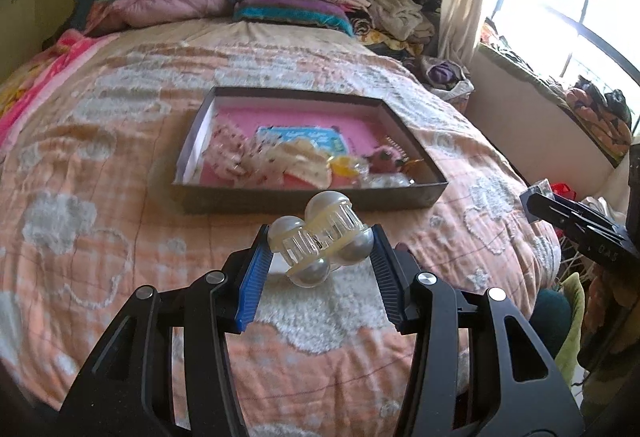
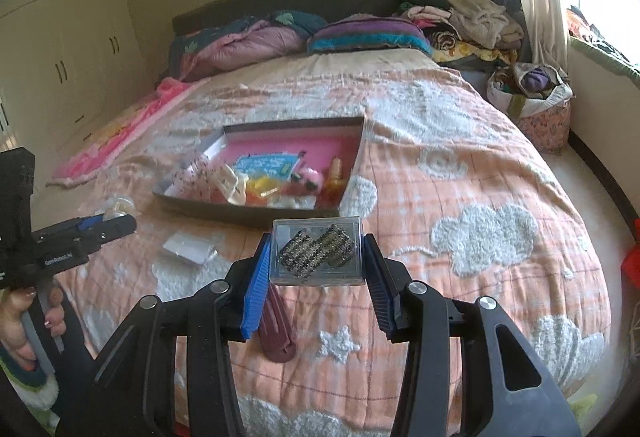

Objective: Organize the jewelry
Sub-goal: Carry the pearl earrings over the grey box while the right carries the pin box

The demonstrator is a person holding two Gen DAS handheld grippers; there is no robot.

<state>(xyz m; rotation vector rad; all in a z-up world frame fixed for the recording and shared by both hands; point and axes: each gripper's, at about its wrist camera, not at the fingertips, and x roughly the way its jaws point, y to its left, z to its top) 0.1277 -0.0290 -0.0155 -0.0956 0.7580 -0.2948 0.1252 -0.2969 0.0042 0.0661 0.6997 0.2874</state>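
Note:
My left gripper [image 1: 320, 243] is shut on a clear hair claw clip with pearl balls [image 1: 320, 237] and holds it above the bedspread, just in front of the dark shallow box [image 1: 308, 197]. The box has a pink lining and holds several hair accessories and jewelry pieces. My right gripper [image 2: 316, 257] is shut on a small clear case of sparkly dark earrings [image 2: 317, 251], held above the bed near the box's front edge [image 2: 248, 215]. The left gripper shows at the left of the right wrist view [image 2: 106, 223].
A maroon snap hair clip [image 2: 276, 325] and a small clear packet [image 2: 188, 249] lie on the orange cloud bedspread. Pillows and piled clothes sit at the headboard. A bag of clothes [image 2: 536, 105] stands on the floor by the window.

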